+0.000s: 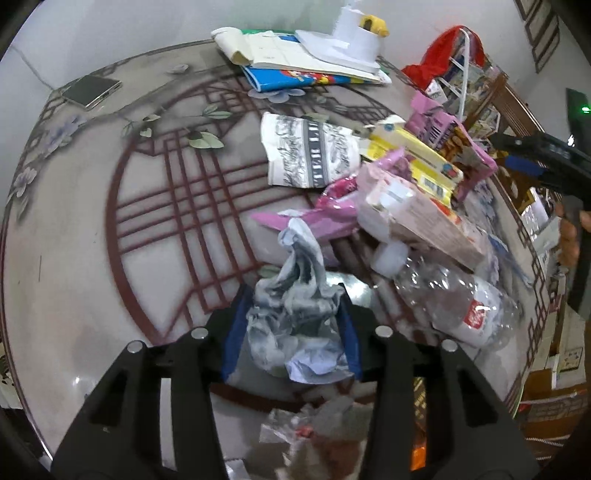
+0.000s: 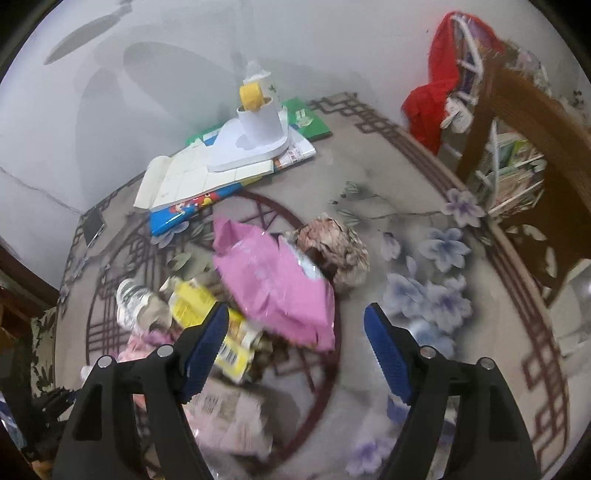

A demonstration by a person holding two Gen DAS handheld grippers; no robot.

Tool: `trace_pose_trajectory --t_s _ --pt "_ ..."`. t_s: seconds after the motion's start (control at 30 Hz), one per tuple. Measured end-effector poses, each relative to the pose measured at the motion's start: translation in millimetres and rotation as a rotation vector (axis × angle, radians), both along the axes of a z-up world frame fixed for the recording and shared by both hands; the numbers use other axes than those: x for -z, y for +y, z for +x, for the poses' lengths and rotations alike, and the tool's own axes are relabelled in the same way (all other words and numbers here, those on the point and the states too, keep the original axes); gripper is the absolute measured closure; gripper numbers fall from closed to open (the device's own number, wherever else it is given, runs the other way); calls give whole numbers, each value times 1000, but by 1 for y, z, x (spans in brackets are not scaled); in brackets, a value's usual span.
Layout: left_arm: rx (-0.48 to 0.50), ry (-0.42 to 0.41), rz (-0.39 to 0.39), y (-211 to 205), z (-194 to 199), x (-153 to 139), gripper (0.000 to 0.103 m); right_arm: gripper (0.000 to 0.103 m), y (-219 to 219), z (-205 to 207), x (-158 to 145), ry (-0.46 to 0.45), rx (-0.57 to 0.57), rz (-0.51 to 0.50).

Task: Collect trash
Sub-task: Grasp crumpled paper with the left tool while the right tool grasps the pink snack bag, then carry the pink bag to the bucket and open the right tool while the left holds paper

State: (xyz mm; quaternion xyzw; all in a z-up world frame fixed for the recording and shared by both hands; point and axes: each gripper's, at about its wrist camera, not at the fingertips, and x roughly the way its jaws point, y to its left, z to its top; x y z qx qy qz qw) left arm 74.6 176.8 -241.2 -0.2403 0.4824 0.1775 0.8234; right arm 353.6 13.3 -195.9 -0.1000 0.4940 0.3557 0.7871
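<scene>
Grey and white crumpled paper (image 1: pixel 295 325) is sitting squeezed between the blue pads of the left gripper (image 1: pixel 290 332), whose jaws are standing narrow and pressing on it from both sides, with a twisted end of the wad sticking up past the fingertips. Just beyond and to the right of it, the rest of the trash is lying heaped on the patterned bench (image 1: pixel 110 221): a crushed clear plastic bottle (image 1: pixel 454 295) just beside the held wad, a pale pink carton (image 1: pixel 421 218) over the bottle's cap end, a yellow packet (image 1: pixel 413 162), a pink wrapper (image 1: pixel 450 136) and a printed paper cup (image 1: pixel 310 151) lying on its side farther back. The right gripper (image 2: pixel 295 332) is hanging above this heap with its jaws standing wide and nothing pressed between them; the pink wrapper (image 2: pixel 277 280) is lying just ahead of the gap, nearer the left finger, and the yellow packet (image 2: pixel 210 317) is passing under that finger. A brownish crumpled ball (image 2: pixel 332 247) is resting just behind the pink wrapper. At the far edge of the bench a stack of books (image 1: pixel 295 62) is lying under a white stand (image 1: pixel 351 33).
</scene>
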Motion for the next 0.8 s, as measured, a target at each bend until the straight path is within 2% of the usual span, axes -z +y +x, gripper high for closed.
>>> trace_pose_trajectory --t_s 0.27,0.33,0.37,0.4,0.47,0.57,0.7,0.8 --pt "-27 -11 -46 7 1 10 50 26 28 16 28 68 -105 -4" --pt "-26 -17 -49 7 1 10 51 38 30 15 34 69 -107 -12" --pt "-26 -19 -48 7 1 10 53 43 30 15 34 66 -104 -10" --pt "-26 -24 -48 7 1 9 59 53 29 14 34 66 -98 -4" --pt "-25 -35 -46 7 1 6 61 55 26 13 32 69 -78 15" --pt "-29 -55 3 5 -1 -3 63 57 18 5 14 5 -43 53" --pt "-36 -101 58 2 -7 -22 63 57 5 -17 -27 -113 -30 94" --pt "-42 -115 109 -2 -9 -35 63 57 -10 -33 -53 -145 3 137"
